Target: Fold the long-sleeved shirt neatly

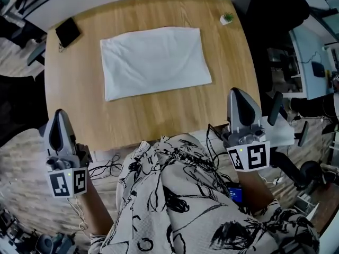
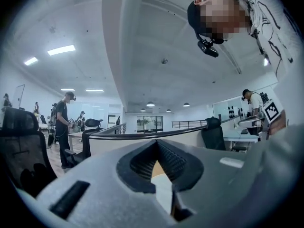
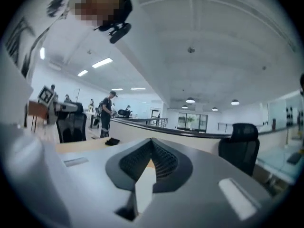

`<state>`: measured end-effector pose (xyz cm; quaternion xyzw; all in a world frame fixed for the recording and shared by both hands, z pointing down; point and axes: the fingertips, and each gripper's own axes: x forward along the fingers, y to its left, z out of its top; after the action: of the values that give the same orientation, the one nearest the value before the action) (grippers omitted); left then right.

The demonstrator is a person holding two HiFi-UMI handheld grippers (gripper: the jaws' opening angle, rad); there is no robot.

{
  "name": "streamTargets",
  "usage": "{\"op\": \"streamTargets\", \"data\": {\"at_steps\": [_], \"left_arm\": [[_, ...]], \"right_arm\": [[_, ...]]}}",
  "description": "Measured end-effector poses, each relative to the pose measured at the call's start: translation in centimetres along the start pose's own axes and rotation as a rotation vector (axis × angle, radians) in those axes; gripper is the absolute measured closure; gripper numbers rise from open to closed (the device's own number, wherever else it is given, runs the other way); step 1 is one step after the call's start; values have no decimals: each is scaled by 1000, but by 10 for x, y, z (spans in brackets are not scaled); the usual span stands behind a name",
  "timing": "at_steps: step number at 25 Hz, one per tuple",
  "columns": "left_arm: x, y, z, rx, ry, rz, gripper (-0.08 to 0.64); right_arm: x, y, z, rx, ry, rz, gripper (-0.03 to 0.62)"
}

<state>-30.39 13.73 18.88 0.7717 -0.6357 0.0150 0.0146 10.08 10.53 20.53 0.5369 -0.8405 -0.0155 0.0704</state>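
The white long-sleeved shirt (image 1: 155,61) lies folded into a flat rectangle on the far half of the wooden table (image 1: 159,115). My left gripper (image 1: 59,113) hovers off the table's near left corner, well short of the shirt, with its jaws shut and nothing in them. My right gripper (image 1: 237,92) hangs over the table's near right edge, also shut and empty. Both point level across the table. In the left gripper view the left gripper (image 2: 156,144) has its jaws together, and so does the right gripper (image 3: 152,142) in the right gripper view.
A black flat item (image 1: 68,32) lies at the table's far left corner, and a small potted plant (image 1: 227,18) at the far right. A black office chair (image 1: 275,15) stands beyond the right side. The person's patterned clothing (image 1: 185,194) and loose cables fill the foreground.
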Motion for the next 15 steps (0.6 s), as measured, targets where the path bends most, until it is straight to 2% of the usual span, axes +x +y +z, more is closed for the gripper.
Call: {"op": "streamTargets", "data": {"at_steps": [2,4,8,12,15], "left_arm": [[-7,-3,2,2,0,13,555],[-14,0,5,4,-4,35,555],[-21,6,5,15,-2,49,555],[-23,7,14,54,-23,55,555],[-27,5,17,46,-41,63,555]], "right_arm": [[-12,-11,-12,-121,25,-19,584],[-18,-26,-21,-165,57,-51,583],[-20,-49,-14,-178,43,-104,583],[-26,-55,3,-131,0,-121,583],[-30,-49,15,-175,-14,-121,583]]}}
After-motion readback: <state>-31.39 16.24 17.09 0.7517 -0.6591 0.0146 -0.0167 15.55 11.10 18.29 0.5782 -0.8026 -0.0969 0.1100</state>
